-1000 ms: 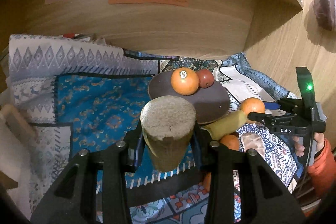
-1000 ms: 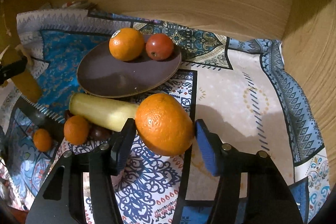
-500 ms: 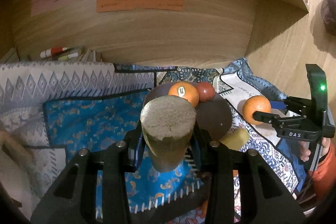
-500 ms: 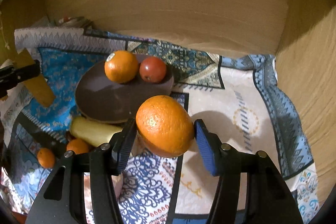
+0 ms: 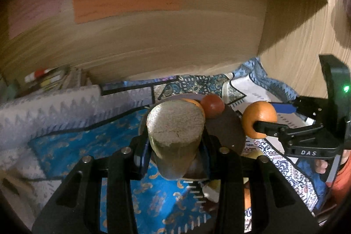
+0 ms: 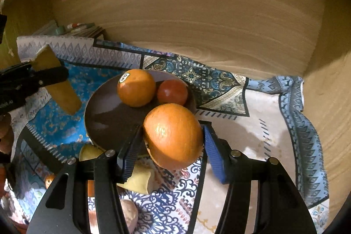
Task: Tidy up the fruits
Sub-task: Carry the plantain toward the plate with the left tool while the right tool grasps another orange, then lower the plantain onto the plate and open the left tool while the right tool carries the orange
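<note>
The plate (image 6: pixel 103 122) already holds 2 fruits at its far side: an orange with a sticker (image 6: pixel 136 88) and, touching it on the right, a small red fruit (image 6: pixel 172 92). The near half of the plate is bare.

You carry a third fruit, a large orange (image 6: pixel 173 135), in your right gripper (image 6: pixel 170 151). Its jaws stand about half open, and both pads press the orange's sides. It hangs over the near right rim of the plate, just in front of the red fruit, not yet set down.

Your left gripper (image 5: pixel 174 152) is nearly closed around a brown, flat-ended piece (image 5: pixel 174 126), which looks like a sweet potato or a similar root; I cannot tell which. It hangs left of the plate, above the blue part of the patterned cloth (image 6: pixel 252 124).

Still on the cloth near you are a yellow fruit (image 6: pixel 136 179), 1 or 2 small oranges (image 6: pixel 49 179) and a pale round piece (image 6: pixel 129 212).

By my judgement you are roughly halfway: 2 placed, 2 in hand and several left to gather.
</note>
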Action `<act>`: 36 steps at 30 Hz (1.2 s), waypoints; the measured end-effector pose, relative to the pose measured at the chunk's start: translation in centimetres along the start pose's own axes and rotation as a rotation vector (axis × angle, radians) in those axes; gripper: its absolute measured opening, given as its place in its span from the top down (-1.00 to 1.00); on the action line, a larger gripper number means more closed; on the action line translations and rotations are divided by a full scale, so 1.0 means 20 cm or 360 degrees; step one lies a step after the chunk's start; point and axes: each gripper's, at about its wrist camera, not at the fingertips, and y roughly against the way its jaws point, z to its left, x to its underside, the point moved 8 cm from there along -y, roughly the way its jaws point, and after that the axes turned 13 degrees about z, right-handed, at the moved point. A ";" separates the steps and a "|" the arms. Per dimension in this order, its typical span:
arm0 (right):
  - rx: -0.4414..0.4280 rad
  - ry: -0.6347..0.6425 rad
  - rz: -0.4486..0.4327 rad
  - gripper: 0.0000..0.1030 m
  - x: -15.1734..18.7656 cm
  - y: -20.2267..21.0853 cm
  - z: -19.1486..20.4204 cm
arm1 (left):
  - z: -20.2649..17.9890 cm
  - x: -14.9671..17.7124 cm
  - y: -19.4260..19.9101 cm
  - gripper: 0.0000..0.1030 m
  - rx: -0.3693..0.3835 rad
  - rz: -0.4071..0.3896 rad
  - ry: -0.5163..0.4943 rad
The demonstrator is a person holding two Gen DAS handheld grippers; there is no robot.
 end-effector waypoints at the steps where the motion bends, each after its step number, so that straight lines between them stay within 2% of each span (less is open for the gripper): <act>1: -0.0006 -0.0003 0.0002 -0.02 0.00 -0.01 0.00 | -0.02 -0.01 -0.03 0.26 -0.0004 0.0018 -0.0025; 6: -0.0004 -0.0015 0.0004 -0.01 0.00 -0.01 -0.02 | -0.15 -0.03 -0.19 0.26 0.0042 0.0149 -0.0135; 9: 0.0003 -0.0028 0.0004 0.03 0.00 -0.01 -0.05 | -0.20 -0.08 -0.25 0.25 0.0015 0.0160 -0.0186; 12: 0.0001 -0.0037 -0.0004 0.22 -0.01 0.01 -0.08 | -0.23 -0.11 -0.30 0.22 0.0053 0.0186 -0.0195; 13: -0.0001 -0.0036 -0.0016 0.39 -0.01 0.02 -0.08 | -0.24 -0.12 -0.32 0.22 0.0062 0.0191 -0.0195; 17: 0.0007 -0.0002 -0.0048 0.39 -0.04 0.06 -0.09 | -0.28 -0.15 -0.35 0.21 0.0055 0.0183 -0.0224; 22: -0.0004 -0.0014 -0.0020 0.39 -0.02 0.03 -0.11 | -0.30 -0.14 -0.35 0.20 0.0050 0.0176 -0.0253; 24: -0.0003 -0.0033 0.0000 0.37 -0.01 0.02 -0.14 | -0.31 -0.15 -0.35 0.20 0.0044 0.0176 -0.0271; 28: 0.0037 -0.0091 0.0002 0.17 0.03 0.04 -0.22 | -0.33 -0.14 -0.36 0.19 0.0036 0.0182 -0.0290; 31: 0.0074 -0.0169 -0.0026 0.14 0.06 0.10 -0.33 | -0.35 -0.14 -0.38 0.11 0.0057 0.0208 -0.0296; 33: 0.0111 -0.0228 -0.0046 0.00 0.08 0.14 -0.42 | -0.38 -0.13 -0.42 0.01 0.0091 0.0245 -0.0294; 35: 0.0174 -0.0263 -0.0053 -0.18 0.09 0.17 -0.48 | -0.39 -0.12 -0.44 -0.03 0.0081 0.0253 -0.0304; 36: 0.0209 -0.0273 -0.0045 -0.20 0.10 0.17 -0.51 | -0.40 -0.12 -0.45 -0.03 0.0066 0.0251 -0.0313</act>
